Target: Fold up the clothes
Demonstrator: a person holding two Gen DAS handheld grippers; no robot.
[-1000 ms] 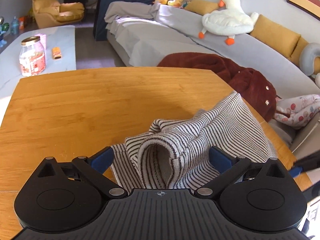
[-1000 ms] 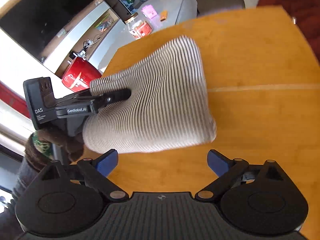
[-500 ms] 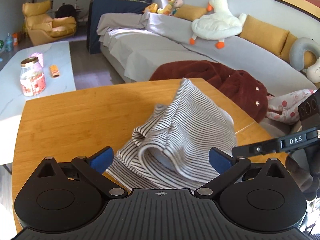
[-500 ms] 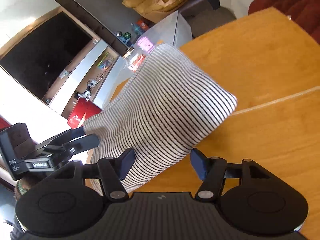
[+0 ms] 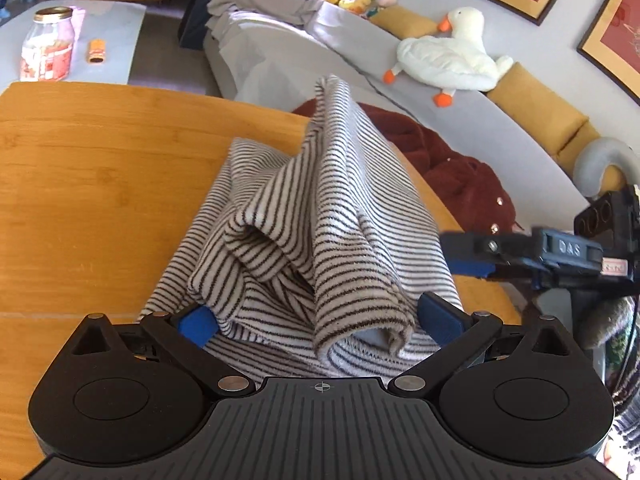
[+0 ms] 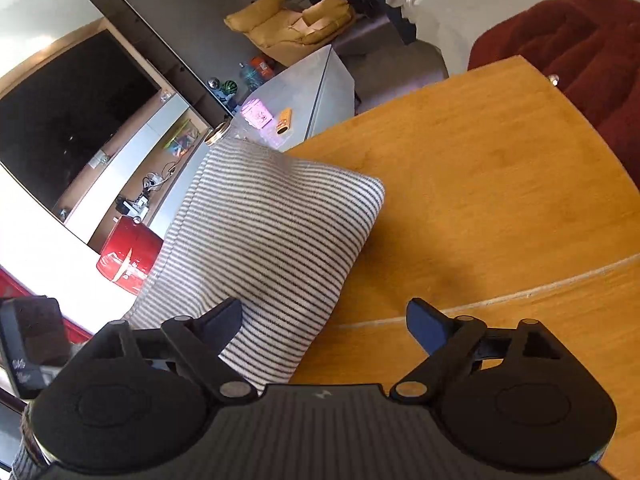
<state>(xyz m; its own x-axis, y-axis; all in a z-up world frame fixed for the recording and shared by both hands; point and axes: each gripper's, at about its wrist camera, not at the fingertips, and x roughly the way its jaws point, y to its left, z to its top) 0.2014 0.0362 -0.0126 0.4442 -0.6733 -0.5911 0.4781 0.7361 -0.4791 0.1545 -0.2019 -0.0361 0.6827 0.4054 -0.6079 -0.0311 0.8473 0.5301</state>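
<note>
A striped grey-and-white garment [image 5: 320,216] lies bunched on the wooden table [image 5: 100,184], one fold standing up in a tall peak. My left gripper [image 5: 318,318] is open wide, the near folds lying loose between its blue pads. In the left wrist view my right gripper [image 5: 464,254] reaches in from the right, beside the cloth's edge. In the right wrist view the garment [image 6: 272,236] rises ahead and to the left. The right gripper [image 6: 324,322] has its jaws opening, with cloth by the left finger and no pad pressing on it.
The table's curved edge [image 6: 592,128] runs close on the right, with a dark red garment [image 5: 452,168] beyond it. Behind are a grey sofa [image 5: 440,120] with a goose toy [image 5: 448,60] and a pale coffee table [image 5: 116,20] holding a jar [image 5: 48,50].
The garment went from a low heap to a raised peak. The right gripper came in from the right, narrowed around the cloth, then spread wide again.
</note>
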